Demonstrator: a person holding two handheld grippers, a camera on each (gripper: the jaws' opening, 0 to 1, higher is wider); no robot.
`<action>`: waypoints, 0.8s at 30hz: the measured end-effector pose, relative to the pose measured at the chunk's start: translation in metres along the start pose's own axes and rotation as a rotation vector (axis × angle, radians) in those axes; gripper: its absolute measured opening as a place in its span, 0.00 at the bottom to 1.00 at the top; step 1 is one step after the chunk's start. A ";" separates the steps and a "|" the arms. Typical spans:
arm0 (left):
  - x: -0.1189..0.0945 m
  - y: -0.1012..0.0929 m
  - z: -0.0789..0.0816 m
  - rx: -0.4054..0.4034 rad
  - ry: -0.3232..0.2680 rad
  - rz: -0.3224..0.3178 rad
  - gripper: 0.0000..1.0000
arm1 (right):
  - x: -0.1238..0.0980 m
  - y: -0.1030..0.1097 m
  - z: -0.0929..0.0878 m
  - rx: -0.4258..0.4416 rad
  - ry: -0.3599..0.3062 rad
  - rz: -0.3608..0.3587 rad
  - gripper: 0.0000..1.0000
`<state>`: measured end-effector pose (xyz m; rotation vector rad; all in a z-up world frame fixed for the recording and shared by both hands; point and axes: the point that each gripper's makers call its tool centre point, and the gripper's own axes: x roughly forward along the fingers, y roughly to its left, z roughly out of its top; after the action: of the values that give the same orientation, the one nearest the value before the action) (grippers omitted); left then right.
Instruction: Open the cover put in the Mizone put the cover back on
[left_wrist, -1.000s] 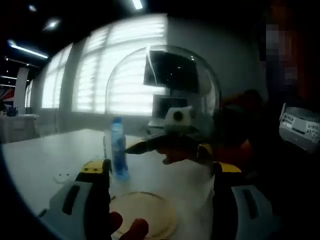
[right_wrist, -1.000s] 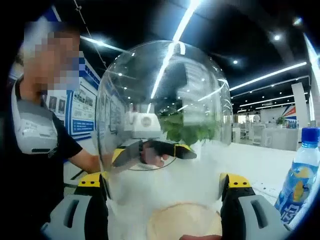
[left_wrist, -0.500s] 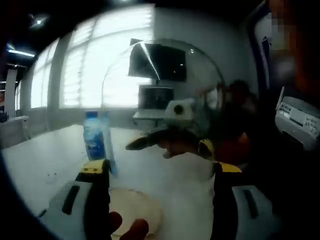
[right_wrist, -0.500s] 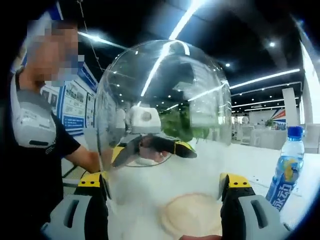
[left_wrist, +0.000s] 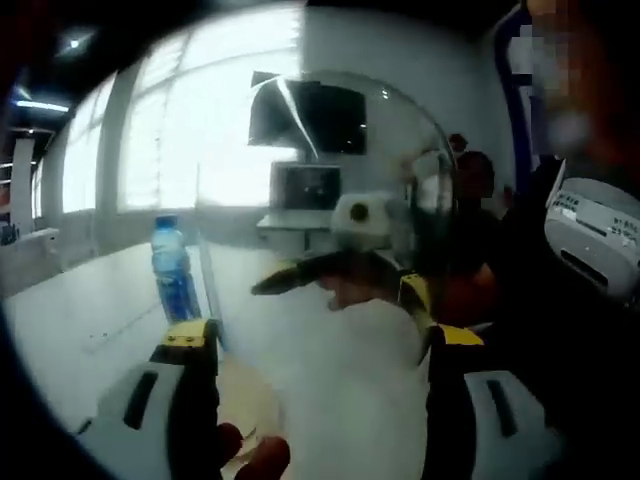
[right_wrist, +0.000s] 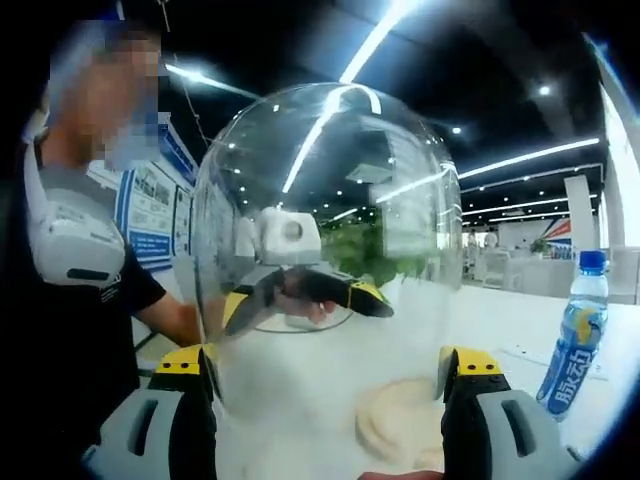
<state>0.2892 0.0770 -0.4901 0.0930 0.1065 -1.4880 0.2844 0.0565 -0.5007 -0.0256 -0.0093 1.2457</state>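
A white table (right_wrist: 520, 330) carries a round wooden base (right_wrist: 400, 430), partly hidden. The clear dome cover (right_wrist: 330, 220) is raised off it, clamped on opposite sides between the left tongs (left_wrist: 320, 345) and right tongs (right_wrist: 325, 365). The Mizone bottle (right_wrist: 572, 330) stands apart on the table, label blurred.

In the right gripper view, the bottle (right_wrist: 572, 336) stands right of the dome cover (right_wrist: 325, 230), the round base (right_wrist: 405, 437) on the table (right_wrist: 500, 340).
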 end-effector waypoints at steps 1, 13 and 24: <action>-0.001 -0.003 0.000 0.002 0.003 0.002 0.74 | -0.001 0.002 0.000 -0.003 0.001 0.001 0.89; -0.008 -0.023 -0.010 -0.032 -0.010 0.033 0.74 | -0.002 0.023 -0.008 0.019 -0.005 0.029 0.89; -0.010 -0.026 -0.022 -0.057 0.001 0.059 0.75 | 0.000 0.030 -0.019 0.033 0.008 0.053 0.89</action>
<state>0.2619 0.0880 -0.5105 0.0501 0.1454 -1.4254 0.2563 0.0663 -0.5201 -0.0017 0.0192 1.2981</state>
